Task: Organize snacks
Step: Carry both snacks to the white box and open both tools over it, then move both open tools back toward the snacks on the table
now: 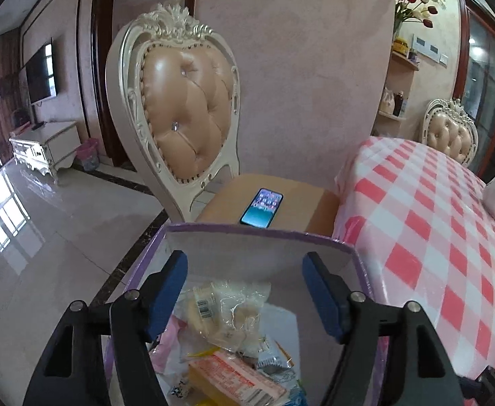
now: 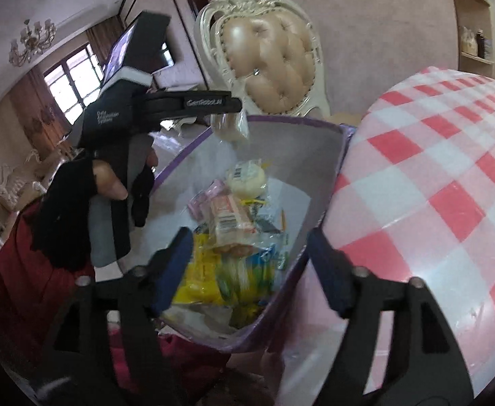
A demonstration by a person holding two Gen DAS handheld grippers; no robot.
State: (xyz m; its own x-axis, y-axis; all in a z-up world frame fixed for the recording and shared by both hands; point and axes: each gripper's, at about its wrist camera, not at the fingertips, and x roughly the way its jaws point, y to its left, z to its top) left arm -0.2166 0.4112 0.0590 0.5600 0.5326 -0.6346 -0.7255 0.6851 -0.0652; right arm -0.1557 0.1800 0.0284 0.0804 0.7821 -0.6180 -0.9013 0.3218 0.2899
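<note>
Sitting just beside the table's (image 1: 426,209) checked edge, a purple-rimmed box (image 2: 281,125) holds piled snack packets (image 2: 234,216). Both the left hand-held gripper (image 1: 244,294) and right hand-held gripper (image 2: 251,270) hover released above it; a clear packet (image 2: 232,128) hangs at the left one's tips. A phone (image 1: 262,207) lies on the chair (image 1: 183,111) beyond.

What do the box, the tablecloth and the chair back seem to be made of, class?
Box: likely cardboard, with thin stiff walls, a matte pale inside and a purple outside.
Tablecloth: probably plastic film or oilcloth, being glossy with a pink-and-white check and shiny creases.
Chair back: leather or imitation leather, shiny peach and button-tufted, in a carved cream frame, perhaps painted wood.
</note>
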